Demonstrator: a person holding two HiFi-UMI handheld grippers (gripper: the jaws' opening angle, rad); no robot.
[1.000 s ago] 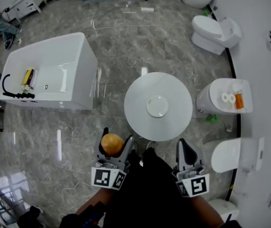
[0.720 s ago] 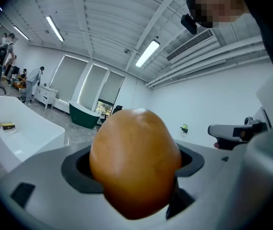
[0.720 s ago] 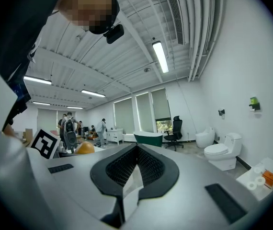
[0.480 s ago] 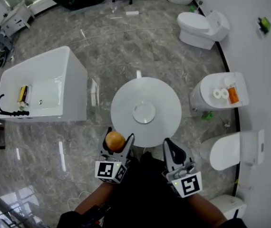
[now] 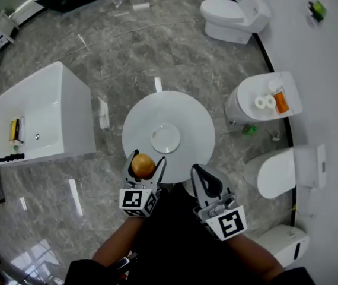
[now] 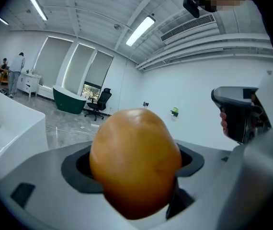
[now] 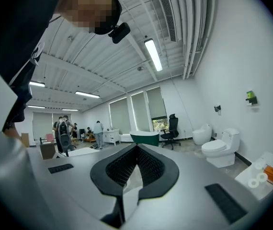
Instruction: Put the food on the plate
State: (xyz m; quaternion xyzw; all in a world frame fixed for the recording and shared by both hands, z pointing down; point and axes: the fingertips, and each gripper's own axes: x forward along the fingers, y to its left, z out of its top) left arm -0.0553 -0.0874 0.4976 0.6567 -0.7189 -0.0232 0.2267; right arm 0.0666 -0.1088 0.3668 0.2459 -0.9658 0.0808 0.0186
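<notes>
Food (image 6: 135, 162): orange-brown, pinched in left gripper (image 5: 146, 161) over the table (image 5: 195, 120) edge, short of the central plate (image 5: 165, 139); right gripper (image 5: 199, 174) pressed together, empty; advise carrying level over plate, lowering before release.

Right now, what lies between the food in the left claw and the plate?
Only bare white table: in the head view the food hangs over its near edge, with the plate at its middle.

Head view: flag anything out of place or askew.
Nothing stands out: the plate lies flat and empty on the round table, and the left hand-held gripper holds the orange food squarely between its jaws.
</notes>
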